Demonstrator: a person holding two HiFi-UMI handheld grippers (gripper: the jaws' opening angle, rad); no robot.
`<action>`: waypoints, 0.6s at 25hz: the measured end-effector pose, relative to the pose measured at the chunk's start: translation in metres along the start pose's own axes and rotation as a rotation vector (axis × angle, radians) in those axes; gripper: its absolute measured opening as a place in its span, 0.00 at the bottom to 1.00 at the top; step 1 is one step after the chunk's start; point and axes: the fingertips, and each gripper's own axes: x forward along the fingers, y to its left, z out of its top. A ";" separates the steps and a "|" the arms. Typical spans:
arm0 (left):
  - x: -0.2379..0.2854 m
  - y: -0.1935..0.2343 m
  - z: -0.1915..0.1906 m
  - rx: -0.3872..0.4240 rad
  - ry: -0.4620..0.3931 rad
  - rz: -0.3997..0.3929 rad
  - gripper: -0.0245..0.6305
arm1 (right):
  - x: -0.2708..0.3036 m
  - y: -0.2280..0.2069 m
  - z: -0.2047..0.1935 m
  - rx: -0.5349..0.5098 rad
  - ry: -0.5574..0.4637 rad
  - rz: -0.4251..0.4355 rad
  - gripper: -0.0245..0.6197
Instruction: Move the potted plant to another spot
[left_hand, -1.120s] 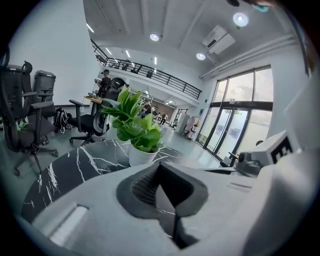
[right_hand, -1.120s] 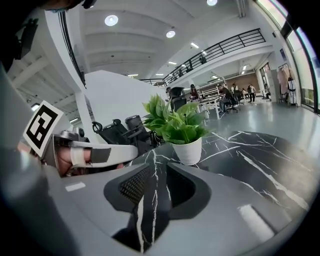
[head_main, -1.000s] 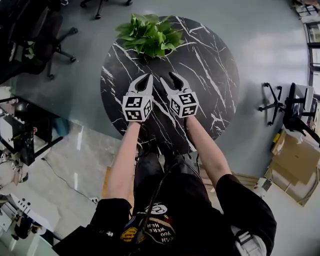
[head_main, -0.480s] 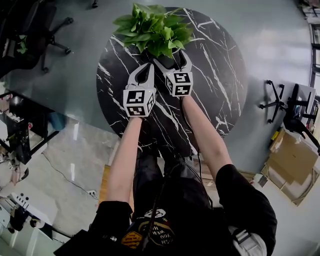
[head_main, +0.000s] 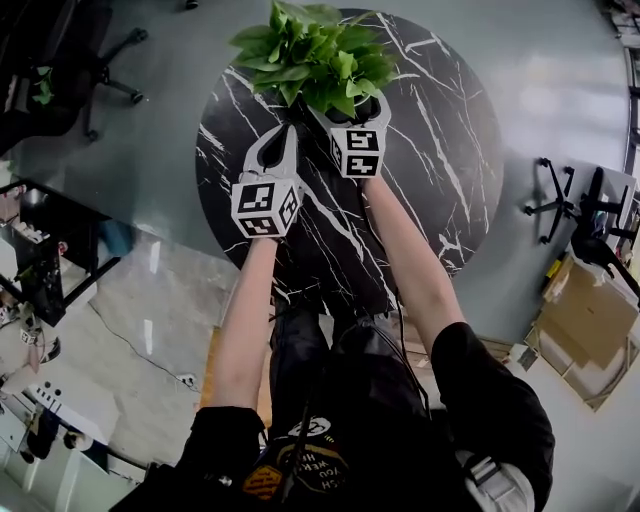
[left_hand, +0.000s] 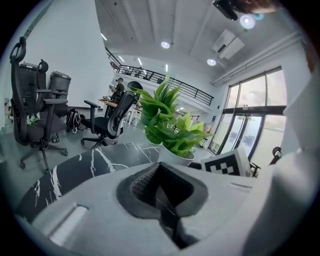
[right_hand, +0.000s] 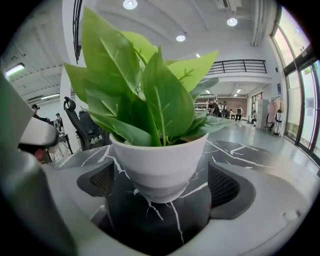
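A potted plant (head_main: 315, 55) with broad green leaves in a white pot (right_hand: 160, 160) stands at the far side of a round black marble table (head_main: 430, 150). My right gripper (head_main: 350, 108) is at the pot, and its jaws are opening. In the right gripper view the pot sits between the two pads (right_hand: 100, 180) with a gap on each side. My left gripper (head_main: 290, 130) hovers over the table just left of the pot, with its tips together and nothing in them. In the left gripper view the pot (left_hand: 175, 156) lies ahead to the right.
Office chairs (head_main: 90, 70) stand on the grey floor to the left of the table, and a chair base (head_main: 555, 200) stands to the right. Cardboard boxes (head_main: 590, 340) lie at the right edge. A dark desk (head_main: 40, 260) is at the left.
Both grippers moved away from me toward the plant. The right gripper travelled farther, its jaws spread wide and came around the pot. The left stayed shut.
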 end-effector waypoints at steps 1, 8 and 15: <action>-0.002 0.001 -0.001 -0.003 0.000 0.002 0.04 | 0.002 -0.001 0.003 -0.008 -0.005 -0.006 0.93; -0.011 -0.004 0.000 -0.001 0.001 -0.007 0.04 | 0.010 -0.003 0.015 -0.013 -0.003 -0.033 0.83; -0.010 -0.016 0.003 0.017 0.001 -0.034 0.04 | -0.006 -0.025 0.009 -0.015 -0.005 -0.079 0.83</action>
